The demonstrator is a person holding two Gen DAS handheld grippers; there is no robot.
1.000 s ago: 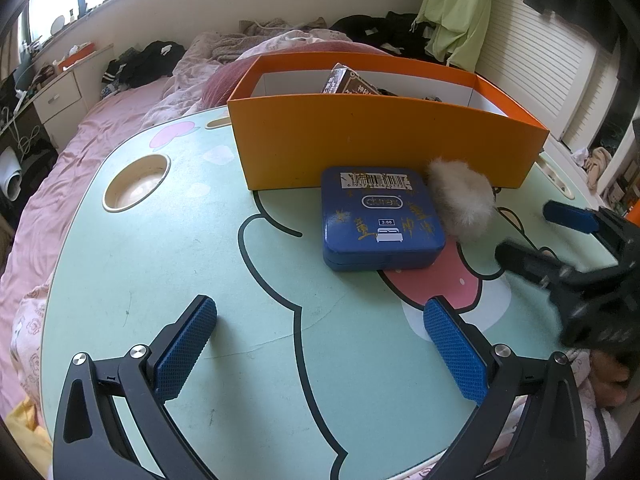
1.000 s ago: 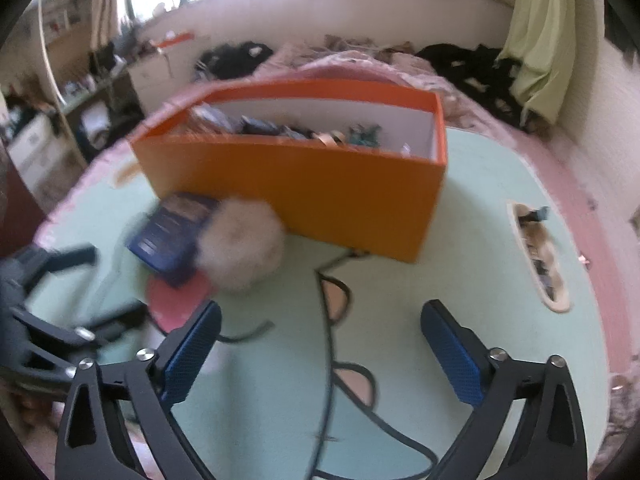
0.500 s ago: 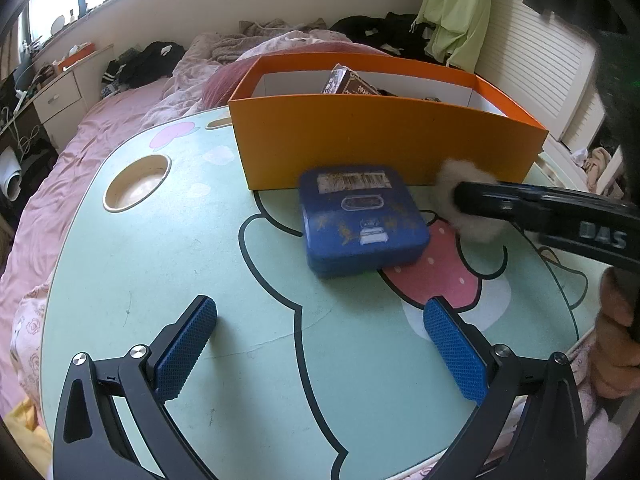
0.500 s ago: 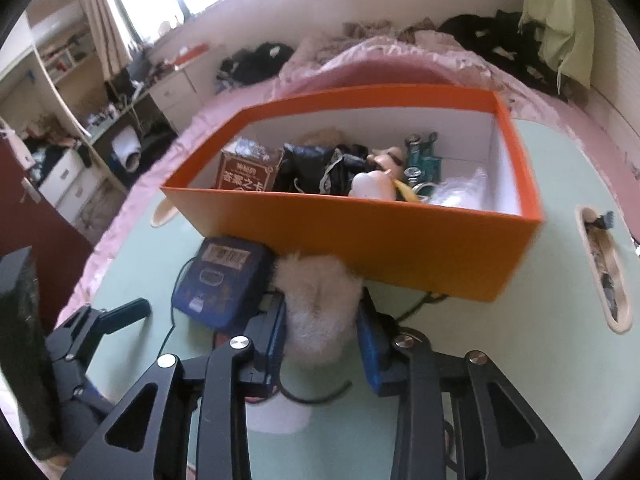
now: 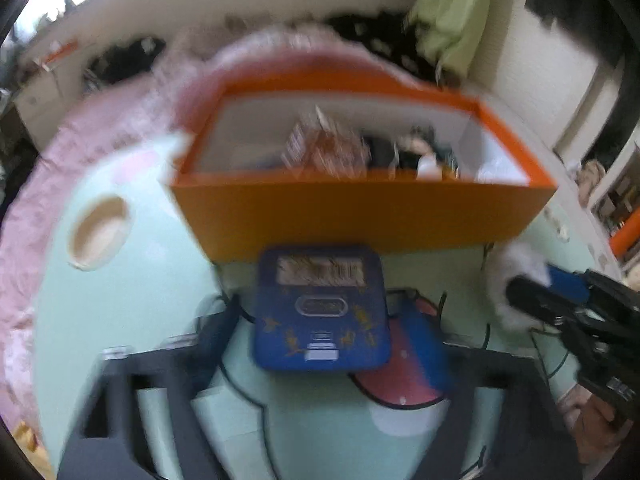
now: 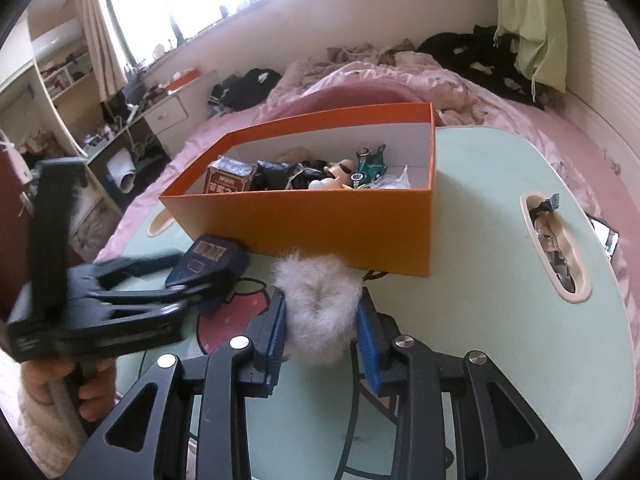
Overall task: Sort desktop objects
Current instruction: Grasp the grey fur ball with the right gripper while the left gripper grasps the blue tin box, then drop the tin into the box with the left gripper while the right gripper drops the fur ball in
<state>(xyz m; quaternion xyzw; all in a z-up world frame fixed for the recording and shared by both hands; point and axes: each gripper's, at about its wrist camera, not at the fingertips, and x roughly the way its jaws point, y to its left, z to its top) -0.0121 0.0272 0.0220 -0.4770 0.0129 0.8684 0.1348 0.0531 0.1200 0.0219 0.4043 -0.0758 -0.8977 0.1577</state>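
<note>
Both tools are now committed to an object. Our right tool point(image 6: 320, 330) has clamped its blue pads onto the fluffy pompom point(image 6: 318, 304), which a second ago lay loose on the tabletop point(image 6: 500, 280) beside the tin; the fur bulges up between the pads just in front of the orange box point(image 6: 320, 216), and a thin dark cord trails from it toward the box's near corner.

Our left tool point(image 5: 320, 336) has just been closing its jaws around the blue tin point(image 5: 322, 308). Before, it hung back with the jaws wide and the tin well ahead; now the tin sits between the two fingers, close against the box's front wall. That view is badly smeared, so we cannot tell whether the pads already press on the tin's sides or only flank it. In the right wrist view the left tool's fingers reach over the tin, but contact is not clear there either.

We judge that one item is secured and the second is nearly so. The box already holds a brown carton, a toy car and other small things, so both pieces most likely belong inside. The pompom is soft and should ride safely; its trailing cord could snag on the rim. The tin looks smooth, so we would want a firm grip before lifting.
</note>
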